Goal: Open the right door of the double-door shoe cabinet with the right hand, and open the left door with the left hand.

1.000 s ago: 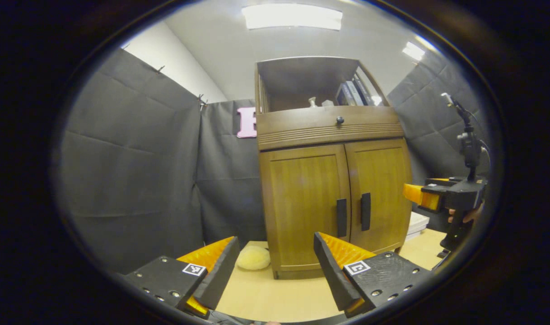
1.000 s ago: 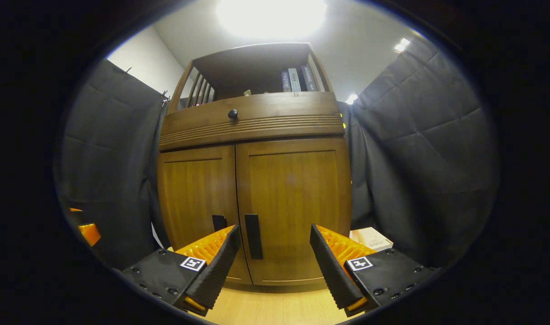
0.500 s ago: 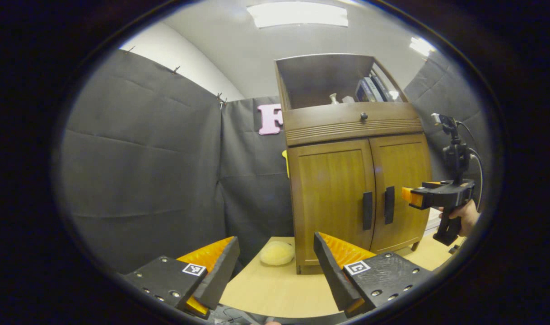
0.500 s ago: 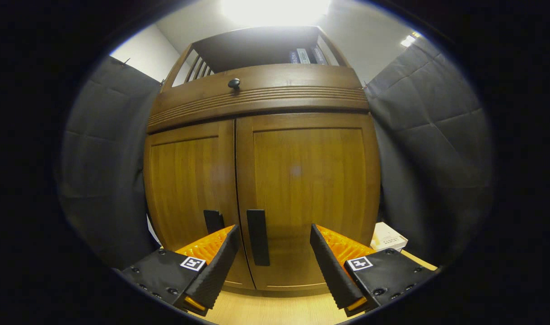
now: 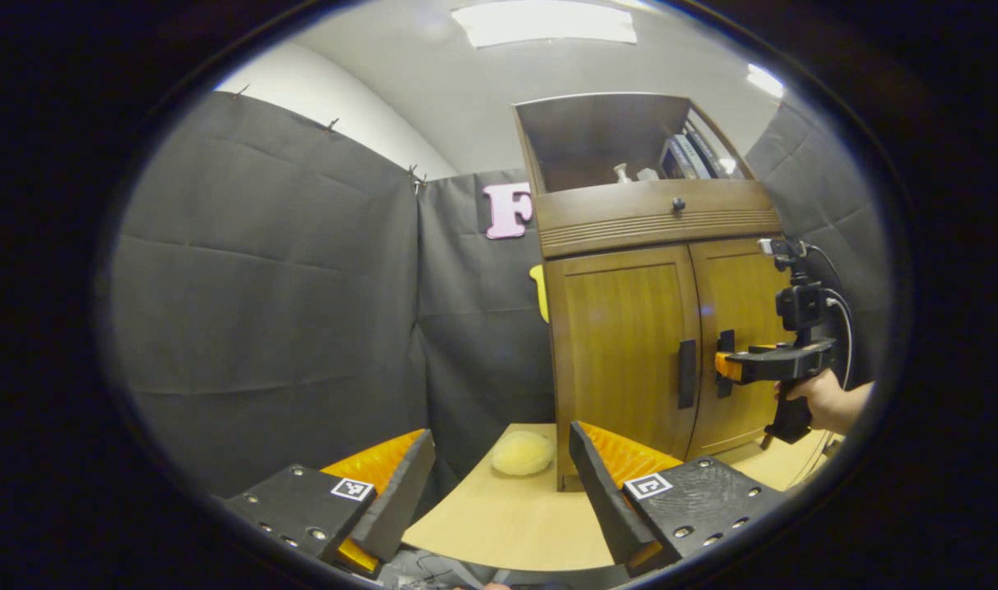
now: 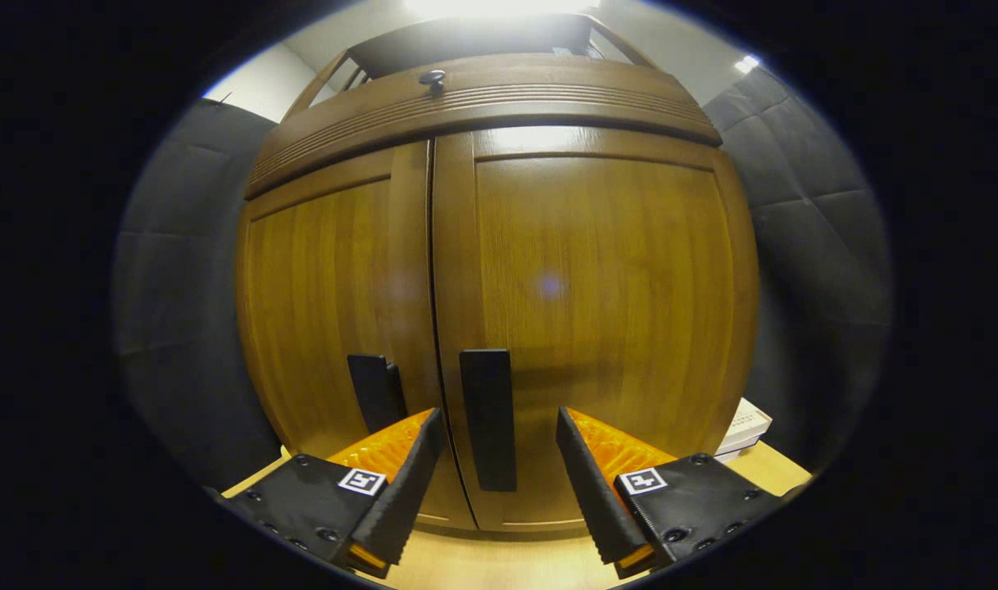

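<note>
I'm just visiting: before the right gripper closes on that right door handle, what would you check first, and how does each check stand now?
1. Right gripper open wide enough: ok, fingers spread.
2. Right door handle between its fingers: ok, it stands in the gap.
3. Fingers touching the handle: cannot tell; the left gripper view suggests they are right at it.
4. Both doors shut: ok, right door and left door look flush.
5. Left gripper ready: ok, open, back from the cabinet.
6. Swing path: cannot tell; white boxes lie beside the cabinet.
</note>
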Demonstrator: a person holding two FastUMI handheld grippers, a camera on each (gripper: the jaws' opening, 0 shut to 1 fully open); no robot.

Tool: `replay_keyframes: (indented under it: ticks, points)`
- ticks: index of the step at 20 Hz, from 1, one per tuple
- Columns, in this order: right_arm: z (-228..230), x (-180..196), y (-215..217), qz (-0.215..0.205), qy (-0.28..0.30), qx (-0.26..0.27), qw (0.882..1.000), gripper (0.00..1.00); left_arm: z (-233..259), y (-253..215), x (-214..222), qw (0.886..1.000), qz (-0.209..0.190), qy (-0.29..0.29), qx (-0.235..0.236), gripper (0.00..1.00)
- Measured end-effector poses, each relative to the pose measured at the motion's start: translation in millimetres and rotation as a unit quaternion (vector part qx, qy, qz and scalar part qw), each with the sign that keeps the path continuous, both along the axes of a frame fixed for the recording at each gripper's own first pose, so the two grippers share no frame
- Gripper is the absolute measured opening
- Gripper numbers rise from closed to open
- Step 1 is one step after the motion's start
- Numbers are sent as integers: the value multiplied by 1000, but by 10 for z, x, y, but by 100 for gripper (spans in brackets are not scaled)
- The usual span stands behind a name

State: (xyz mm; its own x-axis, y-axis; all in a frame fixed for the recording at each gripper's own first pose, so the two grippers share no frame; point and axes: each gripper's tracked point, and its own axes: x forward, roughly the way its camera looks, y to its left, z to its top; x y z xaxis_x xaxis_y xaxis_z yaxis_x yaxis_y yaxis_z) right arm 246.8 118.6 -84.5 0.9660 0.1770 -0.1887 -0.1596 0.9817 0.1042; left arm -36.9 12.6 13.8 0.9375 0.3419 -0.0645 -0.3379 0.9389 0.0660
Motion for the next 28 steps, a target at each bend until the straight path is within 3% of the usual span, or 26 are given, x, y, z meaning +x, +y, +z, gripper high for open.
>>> replay_keyframes:
  ticks: [2, 5, 8, 11, 12, 13, 28]
  points:
    - [-66, 116, 52, 5, 8, 5, 1000, 82, 18, -3, -26, 1000, 9, 4, -1, 95]
    - [-89, 242, 73, -2, 19, 7, 1000, 48, 47, 12, -48, 1000, 18, 8, -4, 95]
    - [-87, 314, 125, 7, 22, 16, 1000, 34, 16, 6, -56, 1000, 22, 9, -6, 95]
    - [-92, 314, 94, 7, 14, -1, 1000, 28, 22, 10, -53, 1000, 24, 10, -8, 95]
    - [-98, 306, 79, 8, 13, -4, 1000, 22, 7, 4, -53, 1000, 22, 11, -10, 95]
    - [-95, 307, 97, 9, 12, -1, 1000, 8, 6, 1, -48, 1000, 19, 12, -11, 95]
    - [316, 21, -49, 69, 6, 24, 997, 14, -8, 50, 181, 998, -65, -5, -24, 96]
